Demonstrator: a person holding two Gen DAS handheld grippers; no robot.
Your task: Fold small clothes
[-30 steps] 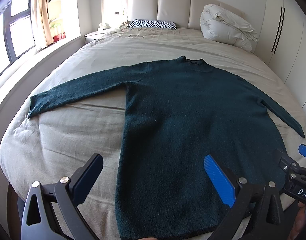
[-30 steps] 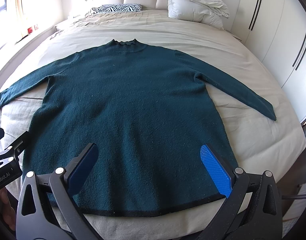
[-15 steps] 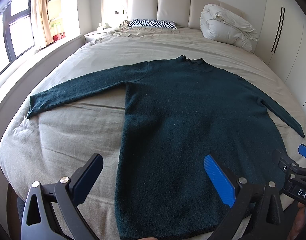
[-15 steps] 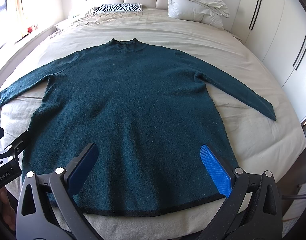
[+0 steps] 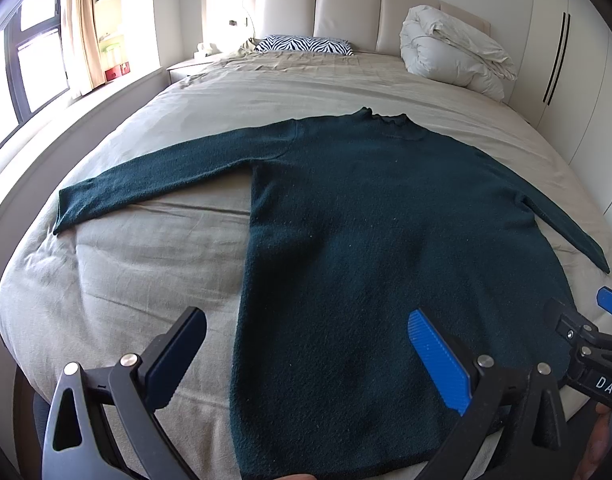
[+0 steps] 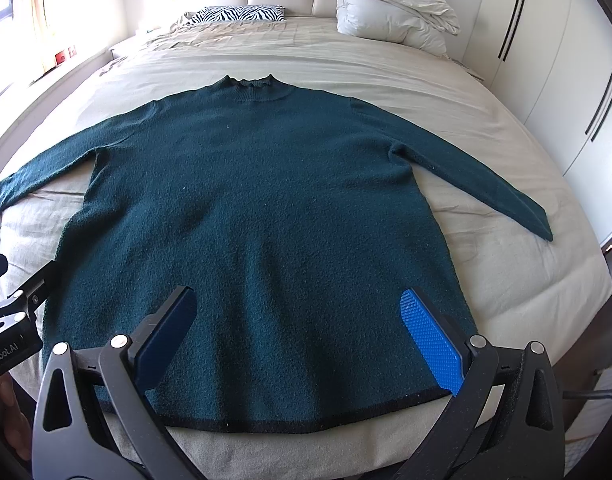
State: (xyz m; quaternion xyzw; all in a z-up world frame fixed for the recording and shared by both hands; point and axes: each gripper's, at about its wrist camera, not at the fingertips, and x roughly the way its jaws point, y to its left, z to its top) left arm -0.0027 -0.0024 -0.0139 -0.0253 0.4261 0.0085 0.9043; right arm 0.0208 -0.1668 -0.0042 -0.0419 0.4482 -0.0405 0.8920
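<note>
On the bed (image 6: 506, 128) a dark green sweater (image 6: 246, 208) lies flat, sleeves spread wide, ready for a first fold. Left gripper (image 5: 306, 354) and right gripper (image 6: 298, 330) hover over the hem end, jaws wide apart, holding nothing, likely lining up grabs.

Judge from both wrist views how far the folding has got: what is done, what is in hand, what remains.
Done: the dark green sweater lies flat on the bed, both sleeves spread out, collar away from the camera. In hand: nothing; the left gripper and right gripper hover open above the hem, gripping no cloth. Left: every fold, since no sleeve or side is turned in.
</note>
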